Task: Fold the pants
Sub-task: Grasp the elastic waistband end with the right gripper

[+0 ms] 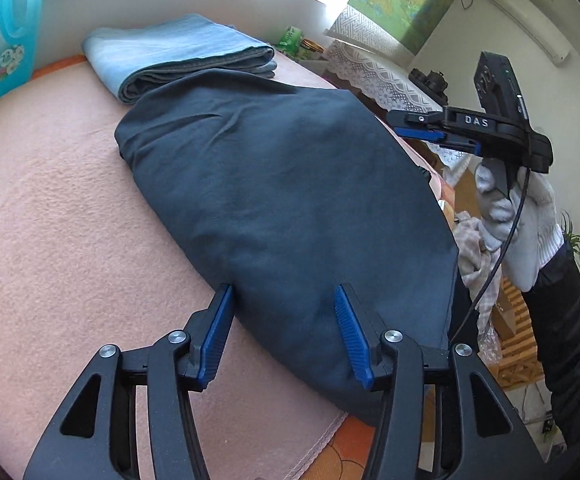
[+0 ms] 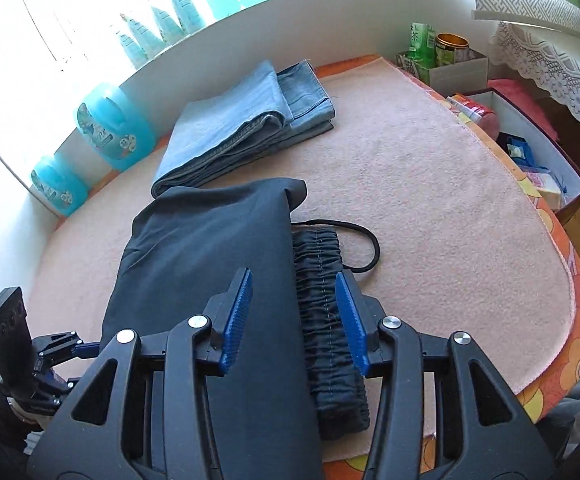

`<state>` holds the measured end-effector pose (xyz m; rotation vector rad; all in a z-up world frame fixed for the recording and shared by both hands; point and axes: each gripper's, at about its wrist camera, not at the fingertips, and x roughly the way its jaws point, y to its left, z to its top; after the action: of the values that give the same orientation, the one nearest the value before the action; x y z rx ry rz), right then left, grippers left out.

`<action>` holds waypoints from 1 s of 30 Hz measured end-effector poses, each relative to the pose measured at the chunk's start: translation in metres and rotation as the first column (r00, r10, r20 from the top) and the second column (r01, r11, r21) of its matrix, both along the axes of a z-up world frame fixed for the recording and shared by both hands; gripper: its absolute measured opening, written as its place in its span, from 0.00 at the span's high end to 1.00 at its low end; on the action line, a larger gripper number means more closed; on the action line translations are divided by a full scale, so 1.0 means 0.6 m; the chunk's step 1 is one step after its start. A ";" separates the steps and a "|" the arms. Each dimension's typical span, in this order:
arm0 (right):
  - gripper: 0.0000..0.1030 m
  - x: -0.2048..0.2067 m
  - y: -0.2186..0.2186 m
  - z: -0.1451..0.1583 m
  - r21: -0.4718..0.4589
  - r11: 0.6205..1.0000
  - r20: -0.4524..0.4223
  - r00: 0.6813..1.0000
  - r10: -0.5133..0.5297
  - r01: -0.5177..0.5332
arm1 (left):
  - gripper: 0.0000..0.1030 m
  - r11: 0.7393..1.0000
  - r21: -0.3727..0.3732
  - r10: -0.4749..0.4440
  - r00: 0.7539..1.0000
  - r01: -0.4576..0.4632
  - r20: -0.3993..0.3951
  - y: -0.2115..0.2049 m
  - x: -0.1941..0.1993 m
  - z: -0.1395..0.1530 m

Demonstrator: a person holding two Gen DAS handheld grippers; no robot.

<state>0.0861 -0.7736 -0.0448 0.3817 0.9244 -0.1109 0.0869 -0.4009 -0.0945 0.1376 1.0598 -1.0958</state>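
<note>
Left hand-held gripper [image 1: 284, 300]: jaws spread wide, holding nothing; it hovers at the near end of the dark pants [image 1: 282, 200], with the left blue pad [image 1: 214, 336] at the cloth's left border and the right one over the fabric.
Right hand-held gripper [image 2: 294, 300]: jaws also apart, gripping nothing; it hangs above the pants' right side, the left pad over the smooth folded panel and the right pad beside the waistband [image 2: 326, 304]. In the left wrist view its jaws look nearly together, side-on, off the pants' right edge, held by a gloved hand [image 1: 518, 220].
Dark pants: folded into a long bundle lying lengthwise on the pink blanket [image 2: 430, 200] that covers the worktop, from the near edge toward the middle. The top layer is smooth with a few creases.
Waistband: gathered elastic, peeking out along the bundle's right side, flat on the blanket.
Drawstring [image 2: 364, 240]: a black loop curling out to the right of the waistband.
Folded jeans [image 2: 246, 124]: light blue, beyond the dark pants toward the worktop's far edge; their near fold touches or just meets the dark bundle's far end.
Detergent bottles [image 2: 114, 128]: turquoise, standing along the far left edge against the white wall.
Boxes and tins [image 2: 442, 56]: at the far right corner, just off the blanket.
</note>
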 end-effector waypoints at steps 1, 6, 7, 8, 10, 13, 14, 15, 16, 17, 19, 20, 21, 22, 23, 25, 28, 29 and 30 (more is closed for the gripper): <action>0.56 0.012 0.000 -0.006 0.004 1.000 -0.012 1.000 0.011 -0.011 | 0.49 1.000 0.000 0.003 1.000 -0.003 -0.005 -0.001 0.000 -0.003; 0.60 0.045 -0.002 -0.020 0.059 0.998 -0.021 0.999 0.029 -0.027 | 0.47 1.000 -0.002 0.019 0.999 -0.019 -0.029 0.000 0.006 -0.014; 0.63 0.047 -0.001 -0.019 0.082 0.996 -0.017 0.999 0.037 -0.036 | 0.47 1.000 -0.004 0.020 0.999 -0.020 -0.025 0.000 0.005 -0.014; 0.64 0.050 0.001 -0.018 0.097 0.994 -0.010 0.999 0.044 -0.043 | 0.47 1.000 -0.003 0.018 1.000 -0.018 -0.020 0.001 0.002 -0.014; 0.81 0.057 0.014 -0.011 0.057 0.996 -0.002 0.998 0.062 -0.062 | 0.44 1.000 -0.002 0.012 1.000 -0.012 -0.011 -0.001 -0.002 -0.014; 0.96 0.071 0.029 0.008 -0.053 0.996 0.002 0.997 0.071 -0.071 | 0.39 1.000 -0.001 0.012 1.000 -0.012 0.009 -0.005 -0.013 -0.015; 0.96 0.079 0.032 0.016 -0.085 0.993 0.008 0.997 0.076 -0.075 | 0.37 1.000 0.001 0.012 1.000 -0.012 0.021 -0.008 -0.018 -0.014; 0.97 0.088 0.032 0.022 -0.097 0.992 0.007 0.996 0.085 -0.084 | 0.36 1.000 0.002 0.009 0.999 -0.009 0.037 -0.011 -0.024 -0.014; 0.97 0.097 0.031 0.025 -0.110 0.990 0.002 0.996 0.085 -0.084 | 0.35 1.000 0.003 0.009 0.999 -0.009 0.052 -0.014 -0.031 -0.014; 0.97 0.105 0.032 0.026 -0.126 0.988 -0.004 0.996 0.087 -0.087 | 0.34 1.000 0.004 0.014 0.998 -0.014 0.064 -0.016 -0.037 -0.014; 0.97 0.118 0.034 0.020 -0.144 0.983 -0.041 0.993 0.113 -0.117 | 0.34 1.000 0.004 0.020 0.997 -0.020 0.071 -0.014 -0.043 -0.013; 0.97 0.120 0.035 0.015 -0.161 0.979 -0.062 0.991 0.119 -0.127 | 0.34 1.000 0.005 0.019 0.998 -0.019 0.062 -0.013 -0.042 -0.012; 0.97 0.120 0.033 0.009 -0.165 0.977 -0.079 0.990 0.120 -0.132 | 0.34 1.000 0.004 0.018 0.999 -0.018 0.045 -0.009 -0.040 -0.012; 0.97 0.119 0.030 0.004 -0.167 0.977 -0.091 0.989 0.119 -0.133 | 0.34 1.000 0.000 0.021 0.999 -0.021 0.025 -0.005 -0.035 -0.011; 0.97 0.115 0.026 -0.002 -0.164 0.977 -0.103 0.988 0.116 -0.132 | 0.33 1.000 -0.001 0.031 0.999 -0.031 0.016 0.001 -0.030 -0.009; 0.97 0.107 0.020 -0.011 -0.165 0.978 -0.127 0.986 0.110 -0.130 | 0.33 0.997 -0.012 0.072 0.997 -0.072 0.005 0.019 -0.017 -0.002; 0.87 0.093 0.007 -0.016 -0.149 0.982 -0.149 0.984 0.097 -0.119 | 0.32 0.990 -0.013 0.142 0.989 -0.143 -0.048 0.037 0.018 0.002; 0.73 0.088 0.001 -0.014 -0.141 0.984 -0.148 0.985 0.091 -0.112 | 0.32 0.986 -0.010 0.167 0.984 -0.168 -0.061 0.039 0.030 0.002; 0.64 0.082 -0.004 -0.011 -0.135 0.985 -0.142 0.986 0.089 -0.109 | 0.32 0.982 -0.008 0.188 0.979 -0.189 -0.075 0.042 0.042 0.001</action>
<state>0.1354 -0.7758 -0.0516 0.1966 1.0614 -0.1120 0.1122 -0.3760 -0.0938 -0.0160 1.1067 -0.9428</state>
